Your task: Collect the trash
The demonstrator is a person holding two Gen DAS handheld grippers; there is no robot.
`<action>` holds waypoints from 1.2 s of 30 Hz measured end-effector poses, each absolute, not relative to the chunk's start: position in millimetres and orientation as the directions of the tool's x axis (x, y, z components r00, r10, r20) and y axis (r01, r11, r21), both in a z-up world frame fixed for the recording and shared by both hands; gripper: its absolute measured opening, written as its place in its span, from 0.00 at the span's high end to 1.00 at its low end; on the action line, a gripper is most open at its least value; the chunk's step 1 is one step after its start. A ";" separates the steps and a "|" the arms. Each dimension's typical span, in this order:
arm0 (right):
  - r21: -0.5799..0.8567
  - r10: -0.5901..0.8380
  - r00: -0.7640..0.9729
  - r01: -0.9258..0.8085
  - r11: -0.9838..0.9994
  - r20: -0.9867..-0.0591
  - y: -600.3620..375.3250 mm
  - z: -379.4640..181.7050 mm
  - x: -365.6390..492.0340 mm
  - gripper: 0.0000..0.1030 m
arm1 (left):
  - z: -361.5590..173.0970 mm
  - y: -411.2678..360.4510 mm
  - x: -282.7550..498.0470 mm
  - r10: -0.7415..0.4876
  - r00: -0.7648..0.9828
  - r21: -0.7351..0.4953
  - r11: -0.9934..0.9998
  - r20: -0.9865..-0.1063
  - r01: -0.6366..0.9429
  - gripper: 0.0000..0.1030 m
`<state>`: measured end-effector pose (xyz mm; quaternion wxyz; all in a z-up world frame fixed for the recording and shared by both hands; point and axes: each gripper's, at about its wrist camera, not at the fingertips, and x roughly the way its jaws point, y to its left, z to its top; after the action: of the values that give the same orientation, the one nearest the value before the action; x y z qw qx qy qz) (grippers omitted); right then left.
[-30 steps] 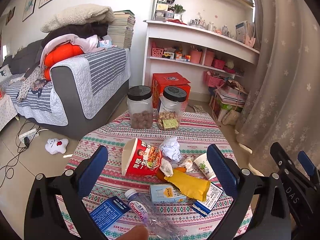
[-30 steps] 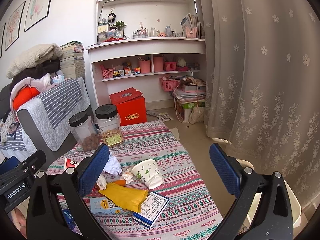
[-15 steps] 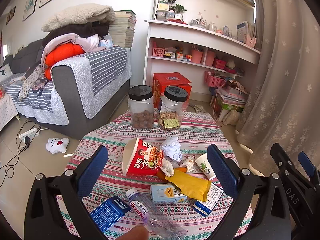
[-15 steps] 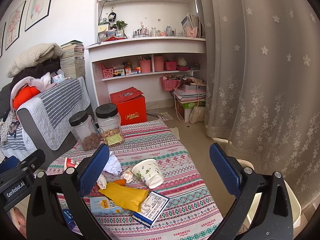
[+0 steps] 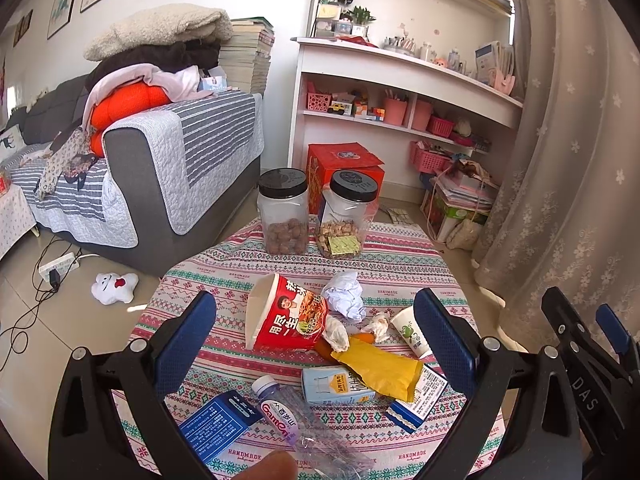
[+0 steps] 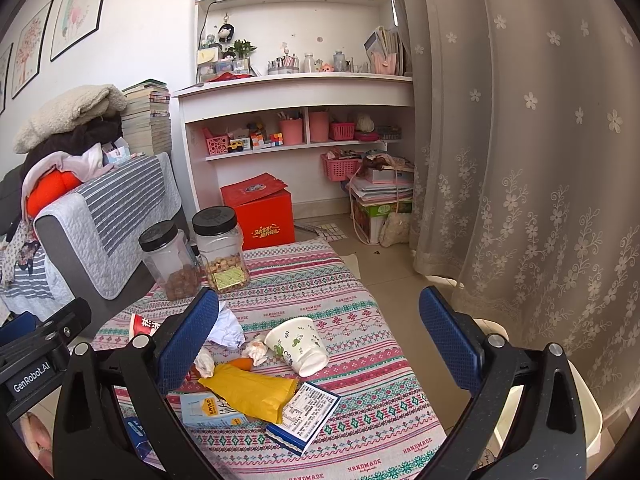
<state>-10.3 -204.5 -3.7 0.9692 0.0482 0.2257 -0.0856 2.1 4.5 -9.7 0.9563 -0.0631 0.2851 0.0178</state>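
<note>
The trash lies heaped on a low bench (image 5: 404, 264) covered with a striped patterned cloth, and the red instant-noodle cup (image 5: 286, 314) on its side serves as the landmark. Just right of the cup sits a crumpled white paper ball (image 5: 344, 290), and touching the cup's lower right edge is a small wad of tissue (image 5: 336, 334). Beyond that, to the right, a white paper cup (image 6: 298, 344) with green leaf print lies tipped over, a second tissue scrap (image 6: 256, 351) beside it. In front of the noodle cup a yellow snack bag (image 5: 380, 368) rests partly over a small milk carton (image 5: 336, 386) and a blue-edged printed box (image 6: 304, 416). Nearer the cameras than the noodle cup lie a clear plastic water bottle (image 5: 296, 430) with a purple label and a blue box (image 5: 216, 428). Behind the noodle cup, at the far edge of the bench, stand two clear jars with black lids, one of brown nuts (image 5: 284, 216) and one of pale snacks (image 5: 346, 220).

The left hand-held gripper (image 5: 316, 340) hangs above the near side of the pile with its blue-padded fingers spread wide, holding nothing. The right hand-held gripper (image 6: 320, 336) is likewise spread wide and empty, hovering to the right of the noodle cup, over the paper cup's side of the bench. A white bin (image 6: 588, 412) shows behind its right finger.
</note>
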 end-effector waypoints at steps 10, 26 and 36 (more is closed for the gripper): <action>0.050 -0.144 0.883 0.185 0.981 -0.446 -202.4 -3.6 -9.9 0.07 | -12.9 7.5 2.5 0.001 0.834 -0.116 0.990 -0.552 -0.078 0.07; 0.054 -0.143 0.883 0.187 0.981 -0.446 -202.5 -0.7 -9.4 0.07 | -10.8 8.0 3.5 0.001 0.831 -0.120 0.990 -0.556 -0.081 0.07; 0.054 -0.142 0.883 0.185 0.981 -0.447 -205.0 -3.3 -9.1 0.07 | -11.1 8.1 3.2 0.000 0.831 -0.119 0.990 -0.557 -0.080 0.07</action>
<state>-9.1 -205.0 -3.3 0.9692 0.0473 0.2267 -0.0841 3.2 8.1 -11.1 0.9543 -0.0687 0.2901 0.0209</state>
